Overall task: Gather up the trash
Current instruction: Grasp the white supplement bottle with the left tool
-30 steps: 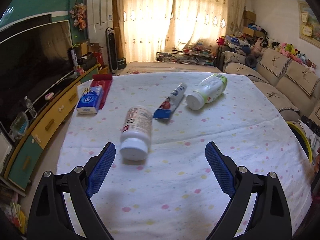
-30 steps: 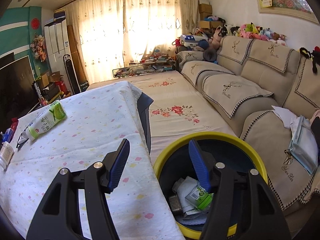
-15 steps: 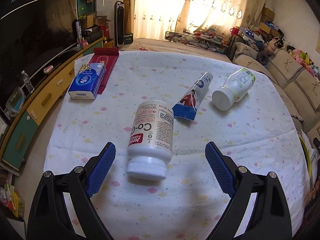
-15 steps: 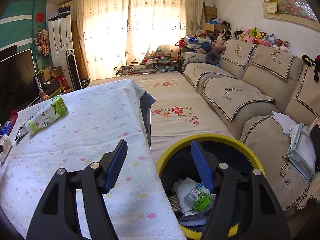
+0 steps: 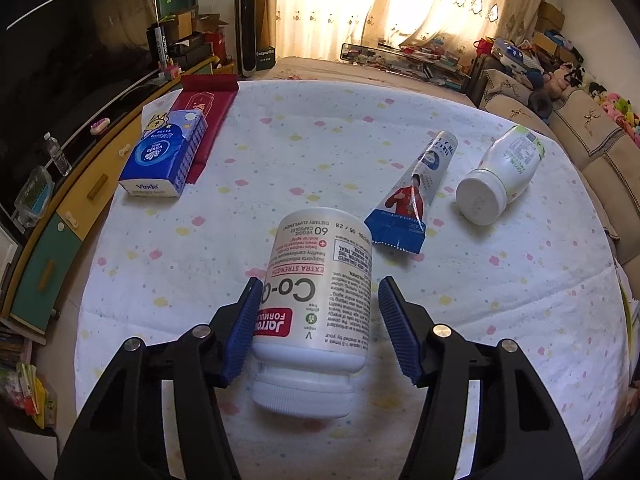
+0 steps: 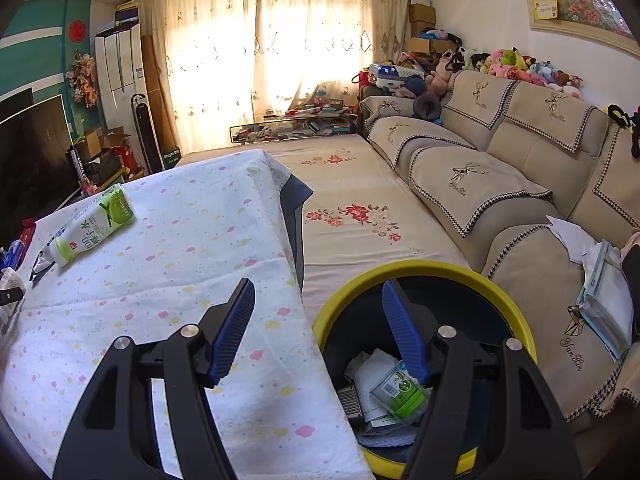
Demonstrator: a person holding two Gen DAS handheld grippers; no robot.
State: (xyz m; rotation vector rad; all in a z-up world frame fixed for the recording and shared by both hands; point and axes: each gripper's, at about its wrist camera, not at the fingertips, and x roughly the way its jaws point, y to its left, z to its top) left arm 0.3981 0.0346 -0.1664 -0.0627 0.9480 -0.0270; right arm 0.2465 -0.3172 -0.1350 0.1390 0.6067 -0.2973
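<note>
Left hand-held gripper part-open around supplement bottle, left pad touching.

Your left gripper straddles the supplement bottle lying on the table, cap toward you. Beyond it to the right lies the tube, then the drink bottle; the tissue pack sits far left. Your right gripper hangs over the table's right edge, above the bin on the floor beside the sofa.
</note>
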